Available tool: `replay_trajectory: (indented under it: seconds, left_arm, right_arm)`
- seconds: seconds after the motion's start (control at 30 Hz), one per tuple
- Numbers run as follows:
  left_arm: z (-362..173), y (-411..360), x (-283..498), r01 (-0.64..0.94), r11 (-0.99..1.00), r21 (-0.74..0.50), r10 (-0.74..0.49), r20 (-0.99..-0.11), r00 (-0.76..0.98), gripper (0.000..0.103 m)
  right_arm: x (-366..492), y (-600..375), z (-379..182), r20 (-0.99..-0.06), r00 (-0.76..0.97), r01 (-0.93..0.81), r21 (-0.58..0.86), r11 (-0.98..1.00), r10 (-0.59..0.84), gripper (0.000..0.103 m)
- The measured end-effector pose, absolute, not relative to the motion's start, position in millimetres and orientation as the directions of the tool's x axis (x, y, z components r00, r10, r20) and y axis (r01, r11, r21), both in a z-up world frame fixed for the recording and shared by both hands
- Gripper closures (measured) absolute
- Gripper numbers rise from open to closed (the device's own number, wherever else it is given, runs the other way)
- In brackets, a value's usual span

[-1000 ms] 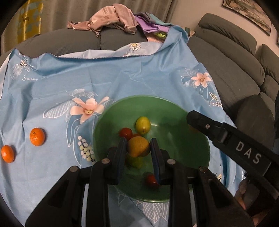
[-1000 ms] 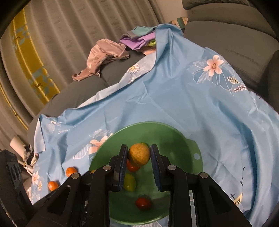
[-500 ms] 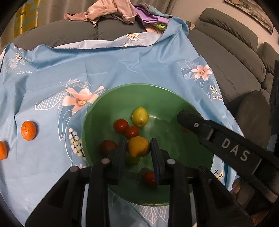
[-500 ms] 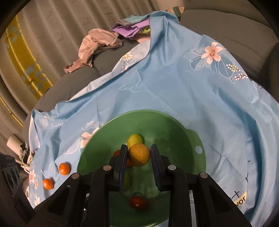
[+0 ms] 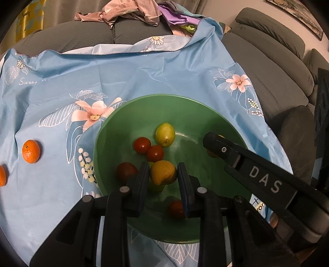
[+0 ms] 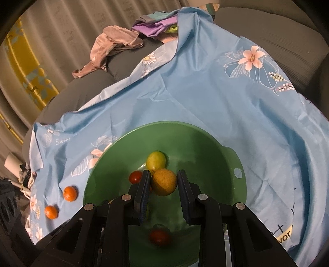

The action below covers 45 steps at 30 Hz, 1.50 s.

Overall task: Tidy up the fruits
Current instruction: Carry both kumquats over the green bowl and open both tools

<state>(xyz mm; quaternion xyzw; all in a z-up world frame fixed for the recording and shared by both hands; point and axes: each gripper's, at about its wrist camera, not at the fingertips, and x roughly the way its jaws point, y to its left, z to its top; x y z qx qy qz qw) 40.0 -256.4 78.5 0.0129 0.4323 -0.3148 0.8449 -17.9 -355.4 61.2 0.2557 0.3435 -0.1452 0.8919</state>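
A green bowl (image 5: pixel 115 123) stands on a blue flowered cloth (image 5: pixel 61 92). Over its near side, my left gripper (image 5: pixel 163 166) is shut on a yellow fruit (image 5: pixel 163 174). Below it in the bowl lie a green-yellow fruit (image 5: pixel 165 137) and several red tomatoes (image 5: pixel 141 145). My right gripper (image 6: pixel 163 173) is shut on a round yellow-orange fruit (image 6: pixel 164 182) above the middle of the bowl (image 6: pixel 236 160). In the left wrist view it reaches in from the right, right gripper (image 5: pixel 211 141). Two oranges (image 5: pixel 31 151) (image 6: pixel 70 193) lie on the cloth left of the bowl.
The cloth covers a grey sofa (image 5: pixel 277 67) whose cushions rise at the right. A heap of clothes (image 5: pixel 127 10) lies on the sofa beyond the cloth's far edge. Curtains (image 6: pixel 51 41) hang at the back left.
The right gripper has sunk a little toward the bowl with its fruit. The bowl sits slightly nearer in the left wrist view, with more tomatoes showing. Both grips are unchanged.
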Motion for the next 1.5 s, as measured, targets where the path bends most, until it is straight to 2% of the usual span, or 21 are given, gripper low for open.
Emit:
replay_trajectory:
  seconds: [1.3, 1.43, 1.5]
  left_arm:
    - [73, -262, 41, 0.539, 0.802, -0.257, -0.519, -0.747, 0.415, 0.076]
    - [79, -259, 38, 0.542, 0.798, -0.264, -0.531, -0.732, 0.426, 0.063]
    - [83, -257, 37, 0.544, 0.798, -0.260, -0.532, -0.728, 0.433, 0.060]
  right_arm:
    - [-11, -354, 50, -0.734, 0.671, 0.465, 0.305, 0.831, -0.105, 0.073]
    - [-12, -358, 50, -0.736, 0.669, 0.470, 0.311, 0.826, -0.103, 0.073]
    - [-13, -358, 51, -0.732, 0.674, 0.465, 0.314, 0.828, -0.101, 0.073]
